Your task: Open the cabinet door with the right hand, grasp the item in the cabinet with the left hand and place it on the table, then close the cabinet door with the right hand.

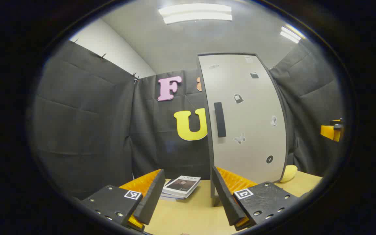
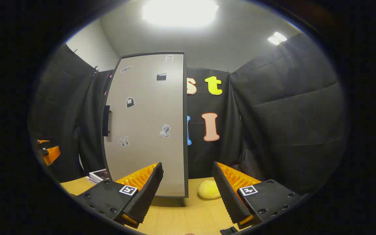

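Door is shut, so I judge we're at step one: right hand opens it.

Left gripper view: cabinet (image 1: 246,124) stands upright on the table (image 1: 188,215), right of centre in the frame, with its dark vertical handle (image 1: 220,119) on the door's left edge. Left tongs (image 1: 186,195) are spread wide at the bottom of the frame, holding nothing. A stack of books (image 1: 181,186) lies on the table between the fingers, farther off, just left of the cabinet's base. A yellow soft object (image 1: 289,173) sits at the cabinet's lower right. The other gripper shows at the right edge.

Right gripper view: right tongs (image 2: 188,192) are also wide open and empty, low in the frame. The handle (image 2: 106,120) sits at the door's left edge, upper left of the tongs, well apart from them. The yellow object (image 2: 209,190) lies on the table between the fingers, beyond them.

The item to fetch is inside the cabinet, hidden behind the door; I can't tell what it is.

How I'd run it: swing the right tongs up and left, straddle the handle bar with a finger on each side, clamp square, then pull along the hinge arc. Hinges are presumably on the far side from the handle. Keep the left tongs back, off the door's sweep and off the books.
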`<state>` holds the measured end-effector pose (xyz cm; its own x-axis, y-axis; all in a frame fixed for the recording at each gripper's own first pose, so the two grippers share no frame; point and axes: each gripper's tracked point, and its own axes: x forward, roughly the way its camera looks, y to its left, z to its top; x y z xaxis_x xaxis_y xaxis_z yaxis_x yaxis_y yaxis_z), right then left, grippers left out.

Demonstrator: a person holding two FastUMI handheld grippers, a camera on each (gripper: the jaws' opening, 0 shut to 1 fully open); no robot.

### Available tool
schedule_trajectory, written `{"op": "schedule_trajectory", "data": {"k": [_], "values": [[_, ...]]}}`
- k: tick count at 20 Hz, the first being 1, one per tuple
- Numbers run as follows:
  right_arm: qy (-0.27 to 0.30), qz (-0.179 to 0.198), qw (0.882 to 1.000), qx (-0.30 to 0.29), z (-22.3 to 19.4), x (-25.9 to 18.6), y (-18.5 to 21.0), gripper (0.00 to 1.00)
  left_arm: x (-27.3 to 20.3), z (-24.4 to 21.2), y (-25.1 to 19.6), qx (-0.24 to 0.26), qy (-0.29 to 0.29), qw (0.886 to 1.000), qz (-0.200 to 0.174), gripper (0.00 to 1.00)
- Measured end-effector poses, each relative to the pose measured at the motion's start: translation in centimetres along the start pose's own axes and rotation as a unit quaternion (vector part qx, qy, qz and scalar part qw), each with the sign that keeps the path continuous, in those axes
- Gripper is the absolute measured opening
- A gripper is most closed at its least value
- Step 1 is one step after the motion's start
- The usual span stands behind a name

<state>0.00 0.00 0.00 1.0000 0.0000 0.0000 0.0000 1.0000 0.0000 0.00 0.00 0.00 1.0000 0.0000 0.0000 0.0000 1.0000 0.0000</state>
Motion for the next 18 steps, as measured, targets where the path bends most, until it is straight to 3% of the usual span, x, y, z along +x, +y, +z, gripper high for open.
{"op": "schedule_trajectory", "data": {"k": [18], "values": [[0.018,0.007,1.000,0.006,-0.5,1.8,1.7,0.97,0.4,-0.2,1.6,0.004,-0.003,1.000,0.011,0.87]]}}
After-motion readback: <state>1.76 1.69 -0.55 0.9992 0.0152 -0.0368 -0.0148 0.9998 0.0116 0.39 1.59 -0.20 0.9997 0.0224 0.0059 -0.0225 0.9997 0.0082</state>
